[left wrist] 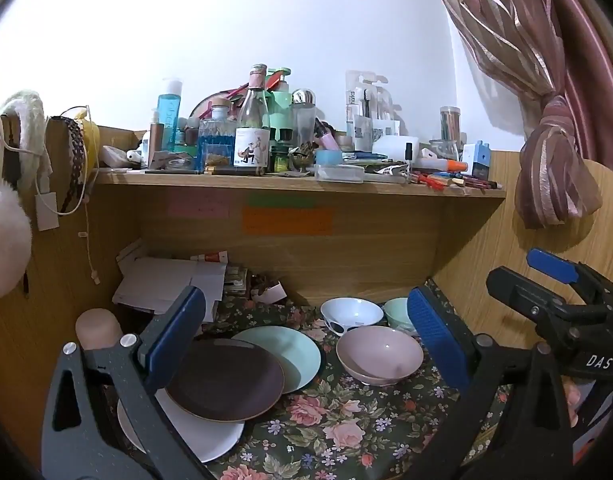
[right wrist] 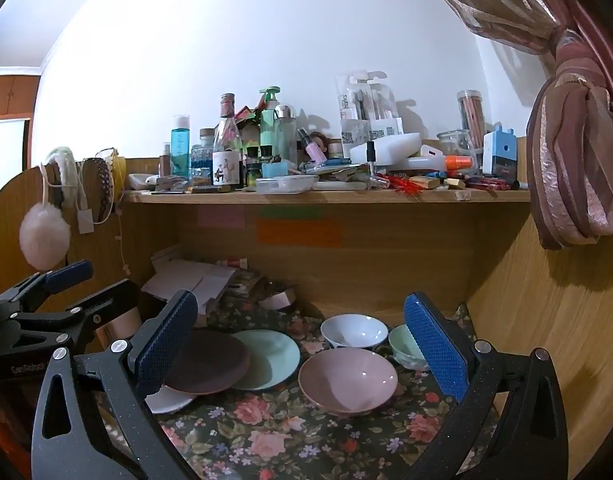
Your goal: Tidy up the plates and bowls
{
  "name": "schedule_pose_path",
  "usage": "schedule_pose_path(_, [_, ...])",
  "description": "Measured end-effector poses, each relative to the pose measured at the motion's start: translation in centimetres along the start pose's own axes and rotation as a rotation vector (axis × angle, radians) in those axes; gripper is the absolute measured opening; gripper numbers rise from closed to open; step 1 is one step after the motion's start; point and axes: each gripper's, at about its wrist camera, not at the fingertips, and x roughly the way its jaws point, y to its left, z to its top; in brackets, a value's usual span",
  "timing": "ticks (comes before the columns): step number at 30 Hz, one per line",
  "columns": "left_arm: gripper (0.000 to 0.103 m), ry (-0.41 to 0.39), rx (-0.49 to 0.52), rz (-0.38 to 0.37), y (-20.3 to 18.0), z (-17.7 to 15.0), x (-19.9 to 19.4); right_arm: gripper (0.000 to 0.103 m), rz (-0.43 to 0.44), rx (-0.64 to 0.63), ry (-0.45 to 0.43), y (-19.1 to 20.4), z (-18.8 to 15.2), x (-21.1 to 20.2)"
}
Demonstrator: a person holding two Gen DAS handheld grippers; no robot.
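On the floral cloth (left wrist: 326, 432) lie three overlapping plates: a dark brown plate (left wrist: 226, 380) on top, a mint green plate (left wrist: 294, 352) behind it and a white plate (left wrist: 210, 436) under it. To the right stand a pink bowl (left wrist: 380, 354), a white bowl (left wrist: 350, 314) and a pale green bowl (left wrist: 398, 312). My left gripper (left wrist: 306, 344) is open and empty, held above the plates. My right gripper (right wrist: 302, 348) is open and empty above the pink bowl (right wrist: 346, 380). The right wrist view also shows the brown plate (right wrist: 210, 360), the mint plate (right wrist: 270, 356) and the white bowl (right wrist: 354, 330).
A wooden shelf (left wrist: 298, 186) crowded with bottles and stationery hangs over the desk. Papers and boxes (left wrist: 166, 280) are piled at the back left. A wooden side wall (right wrist: 546, 320) closes the right. A tied curtain (right wrist: 574, 176) hangs at the upper right.
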Motion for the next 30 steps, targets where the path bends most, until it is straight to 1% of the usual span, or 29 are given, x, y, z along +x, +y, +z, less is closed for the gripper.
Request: schedule_pose_path(30, [0.103,0.002,0.003,0.004,-0.40,-0.38,0.39,0.103,0.006,-0.003,0.001,0.03,0.17,0.03])
